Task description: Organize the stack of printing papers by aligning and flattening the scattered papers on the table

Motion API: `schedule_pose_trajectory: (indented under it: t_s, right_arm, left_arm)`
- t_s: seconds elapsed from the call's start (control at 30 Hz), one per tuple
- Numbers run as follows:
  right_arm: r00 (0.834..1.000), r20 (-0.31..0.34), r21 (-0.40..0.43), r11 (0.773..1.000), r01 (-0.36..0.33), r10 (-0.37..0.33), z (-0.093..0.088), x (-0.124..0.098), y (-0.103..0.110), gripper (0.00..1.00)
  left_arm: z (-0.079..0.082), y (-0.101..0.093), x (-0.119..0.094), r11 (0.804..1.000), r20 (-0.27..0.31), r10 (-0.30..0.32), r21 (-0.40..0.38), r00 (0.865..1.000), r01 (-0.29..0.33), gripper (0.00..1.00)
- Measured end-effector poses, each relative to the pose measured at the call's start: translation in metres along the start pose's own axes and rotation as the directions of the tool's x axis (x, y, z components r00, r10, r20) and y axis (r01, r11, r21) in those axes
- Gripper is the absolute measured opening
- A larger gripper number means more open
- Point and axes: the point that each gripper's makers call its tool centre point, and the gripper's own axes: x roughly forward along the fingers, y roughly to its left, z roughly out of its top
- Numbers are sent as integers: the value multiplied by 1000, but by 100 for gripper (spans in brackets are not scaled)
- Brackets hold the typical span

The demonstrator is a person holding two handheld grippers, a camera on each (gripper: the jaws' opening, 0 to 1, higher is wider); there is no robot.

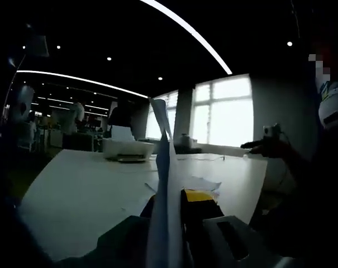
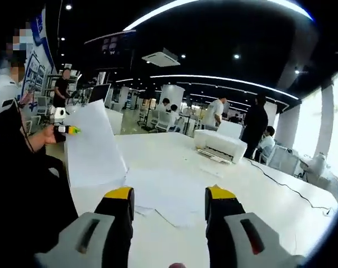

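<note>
Left gripper view: left claw [image 1: 177, 223] clamps upright paper sheet [image 1: 164, 184].

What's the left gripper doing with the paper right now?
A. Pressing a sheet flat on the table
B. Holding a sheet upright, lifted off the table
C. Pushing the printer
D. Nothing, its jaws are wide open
B: in the left gripper view the left gripper has its jaws closed on a sheet of paper that stands edge-on, raised above the table, and the right gripper view shows that sheet held up at the left.
</note>
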Motion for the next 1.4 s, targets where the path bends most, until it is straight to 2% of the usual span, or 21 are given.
schedule_pose_trajectory:
  t_s: [0.13,0.4,0.77,1.4]
  right_arm:
    - [1000,11,20,1000,1,-1,2,9,-4,47]
    - [997,26,42,996,75,-76,5,31,-23,47]
    - [994,15,90,990,108,-110,-10,61,-35,50]
    - [993,-23,122,985,121,-119,-39,88,-43,57]
  left_arm:
    - [-1,0,-1,1000,-6,1,0,1000,-1,6]
    - [-1,1,-2,1000,-4,7,-1,1000,-7,6]
    - [1,4,-7,1000,5,11,-1,1000,-11,6]
    - [-1,8,-10,1000,13,10,-9,1000,-10,6]
